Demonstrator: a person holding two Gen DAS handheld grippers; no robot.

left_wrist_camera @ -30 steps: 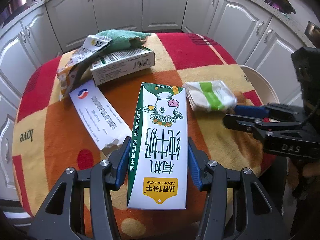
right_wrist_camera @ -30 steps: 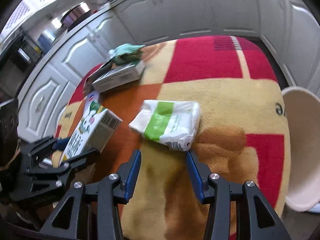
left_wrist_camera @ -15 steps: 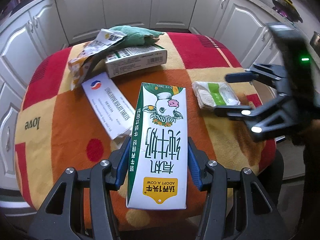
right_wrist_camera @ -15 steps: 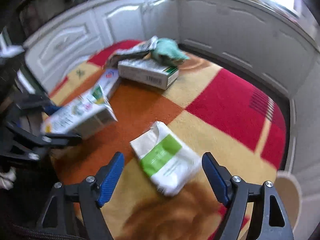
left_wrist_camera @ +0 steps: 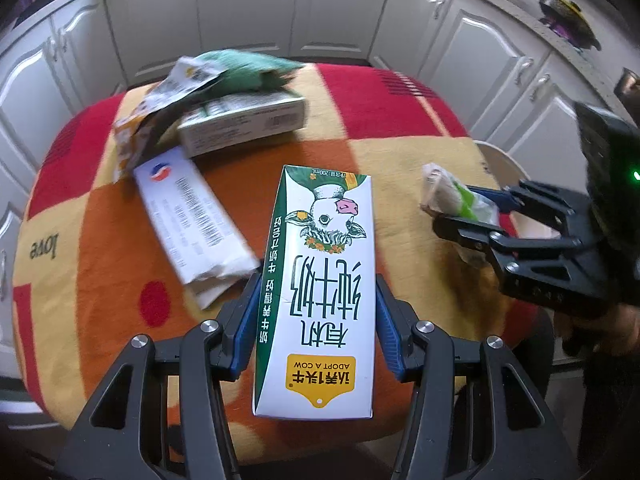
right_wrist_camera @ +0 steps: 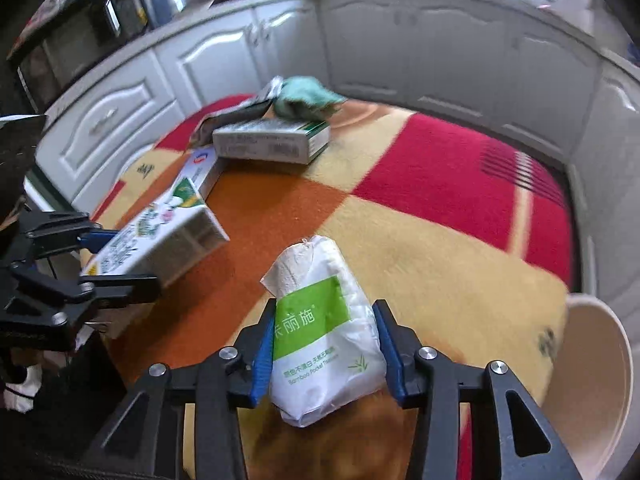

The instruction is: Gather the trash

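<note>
The left gripper (left_wrist_camera: 316,320) clenched the milk carton (left_wrist_camera: 320,280) at frame centre; the right gripper (right_wrist_camera: 326,354) clenched the tissue pack (right_wrist_camera: 324,340). Both should travel level to the bin (right_wrist_camera: 592,368), lower right.

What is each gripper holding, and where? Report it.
Left gripper: milk carton, clamped across its long sides near the bottom end. Right gripper: tissue pack, pinched across its sides at mid-length.

Glossy milk carton (left_wrist_camera: 320,280), seemingly cardboard
</note>
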